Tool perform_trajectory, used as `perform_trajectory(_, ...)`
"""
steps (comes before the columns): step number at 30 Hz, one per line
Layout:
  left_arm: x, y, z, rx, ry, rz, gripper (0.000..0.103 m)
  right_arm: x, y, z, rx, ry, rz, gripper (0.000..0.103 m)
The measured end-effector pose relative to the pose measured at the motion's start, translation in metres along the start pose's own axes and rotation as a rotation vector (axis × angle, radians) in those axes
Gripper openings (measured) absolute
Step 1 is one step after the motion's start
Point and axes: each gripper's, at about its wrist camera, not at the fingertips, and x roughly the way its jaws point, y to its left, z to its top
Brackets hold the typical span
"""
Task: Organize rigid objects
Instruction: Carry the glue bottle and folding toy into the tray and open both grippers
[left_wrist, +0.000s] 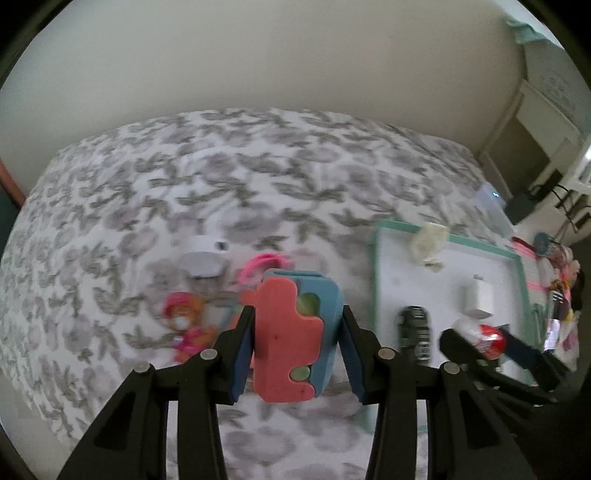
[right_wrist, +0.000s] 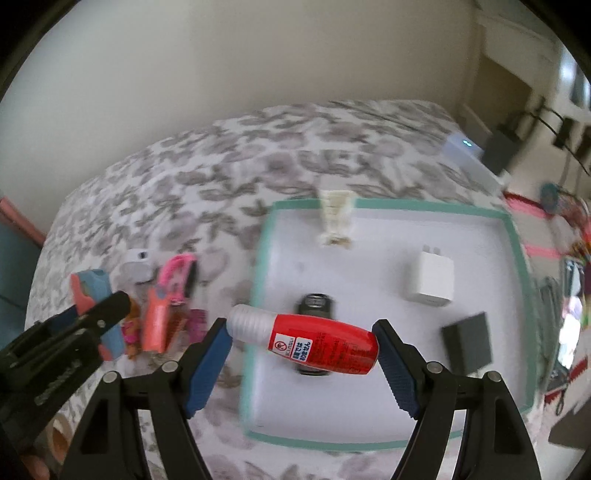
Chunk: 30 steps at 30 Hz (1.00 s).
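My left gripper (left_wrist: 295, 332) is shut on a salmon-and-blue plastic block (left_wrist: 291, 332), held upright above the floral bedspread. In the right wrist view that block (right_wrist: 92, 288) and the left gripper (right_wrist: 96, 306) show at the far left. My right gripper (right_wrist: 303, 341) is shut on a red bottle with a white cap (right_wrist: 321, 345), lying crosswise between the pads over the left part of a teal-rimmed white tray (right_wrist: 517, 258). The tray holds a white charger (right_wrist: 430, 277), a black item (right_wrist: 316, 304) partly hidden under the bottle, and a dark grey block (right_wrist: 469, 341). A cream piece (right_wrist: 336, 218) rests on its far rim.
Left of the tray, small toys lie on the bedspread: a pink item (right_wrist: 177, 277), a salmon piece (right_wrist: 155, 325), a white round thing (right_wrist: 138, 266) and a doll (left_wrist: 184, 317). Colourful clutter (right_wrist: 576, 258) crowds the right edge. A plain wall stands behind the bed.
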Motion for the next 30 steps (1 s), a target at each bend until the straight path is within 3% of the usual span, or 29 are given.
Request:
perform_trajectory(6,0.015,-0.047,-0.005,0.023,0.044,-0.076,0.045,0.013,-0.043,-0.006,0.100,0.046,-0.013,0.080)
perform_trajectory(16,0.043,-0.081,-0.020,0.015,0.128,-0.148,0.045,0.024,-0.108,-0.022,0.252,0.089,-0.084,0.080)
perform_trajectory(24,0.052,-0.098,-0.037,0.071,0.171,-0.144,0.045,0.014,-0.114,-0.026,0.267,0.064,-0.107,0.080)
perform_trajectory(30,0.055,-0.092,-0.042,0.044,0.202,-0.168,0.045,0.015,-0.113,-0.029,0.267,0.072,-0.117,0.080)
